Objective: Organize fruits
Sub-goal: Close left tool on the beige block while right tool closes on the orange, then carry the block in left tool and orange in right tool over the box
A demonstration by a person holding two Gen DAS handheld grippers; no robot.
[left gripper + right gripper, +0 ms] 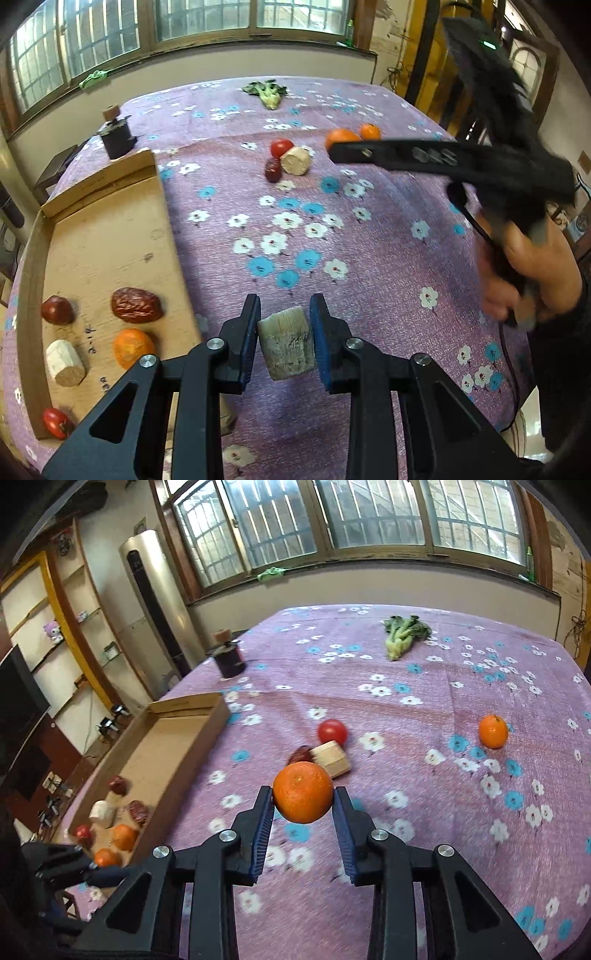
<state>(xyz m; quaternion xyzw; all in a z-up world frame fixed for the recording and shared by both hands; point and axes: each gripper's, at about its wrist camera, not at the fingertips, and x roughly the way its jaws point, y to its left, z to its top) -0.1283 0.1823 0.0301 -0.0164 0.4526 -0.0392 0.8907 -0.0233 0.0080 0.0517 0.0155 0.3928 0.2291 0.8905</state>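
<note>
Both hands were mid-carry, each bringing a piece toward the shallow cardboard tray (33, 280) that sat at the left edge of the table. The left gripper (284, 325) had its jaws clenched on a short pale sugarcane segment (286, 345), held above the flowered tablecloth (369, 240) just off the tray's right wall; the segment's long axis ran roughly along the fingers, one cut end facing away toward the window. The right gripper (303, 806) was grasping an orange (303, 792), lifted clear of the cloth near the table's middle; being round, it had no real long axis, and its stem dimple looked to face up and forward. In the tray already lay two tomatoes, a red date, another cane piece and an orange. Still loose mid-table were a tomato (332, 731), a dark date (300, 755) and a cane piece (332, 758) touching one another, and a second orange (493, 731) well apart toward the right edge. Next, I judged, the left needed to swing over the tray wall and let go onto bare cardboard, clear of the pieces there, the right following.
</note>
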